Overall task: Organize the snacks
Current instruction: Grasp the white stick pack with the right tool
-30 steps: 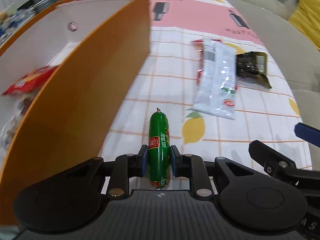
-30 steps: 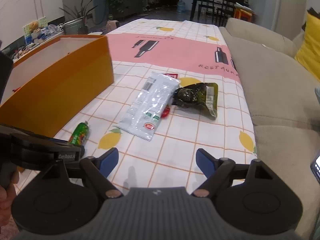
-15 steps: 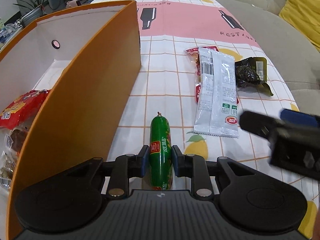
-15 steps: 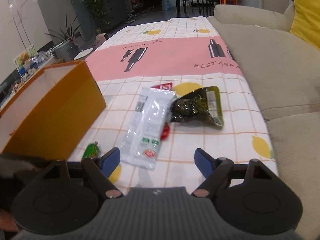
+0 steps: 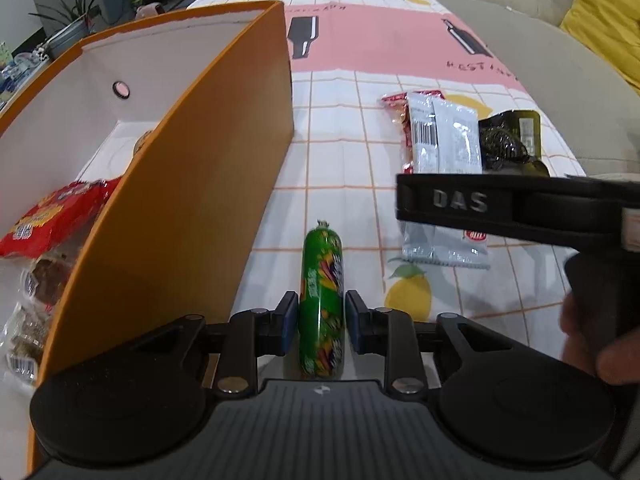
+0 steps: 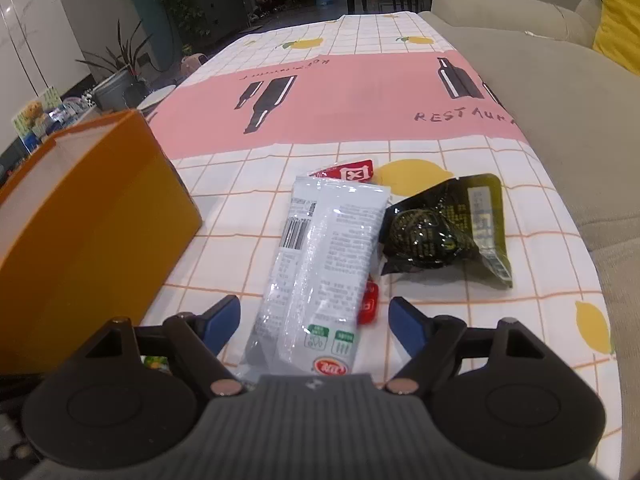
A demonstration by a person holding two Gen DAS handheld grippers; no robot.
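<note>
A green sausage (image 5: pixel 322 276) lies on the checked tablecloth next to the orange box (image 5: pixel 192 208). My left gripper (image 5: pixel 321 322) straddles it with jaws opening, and the pads stand just off its sides. My right gripper (image 6: pixel 315 320) is open, its blue fingers on either side of the near end of a white packet (image 6: pixel 320 264). A red packet (image 6: pixel 348 170) lies under the white one, and a dark green packet (image 6: pixel 444 232) lies to its right. The right gripper's black body (image 5: pixel 520 208) crosses the left wrist view, with a hand below it.
The orange box (image 6: pixel 92 232) holds a red packet (image 5: pixel 52 216) and several other wrapped snacks. A beige sofa (image 6: pixel 560 100) with a yellow cushion (image 5: pixel 604 12) runs along the table's right edge. Plants and clutter stand beyond the far left.
The left jaws have widened off the sausage, which has rolled to show another side. The right gripper has come forward and down over the white packet's near end.
</note>
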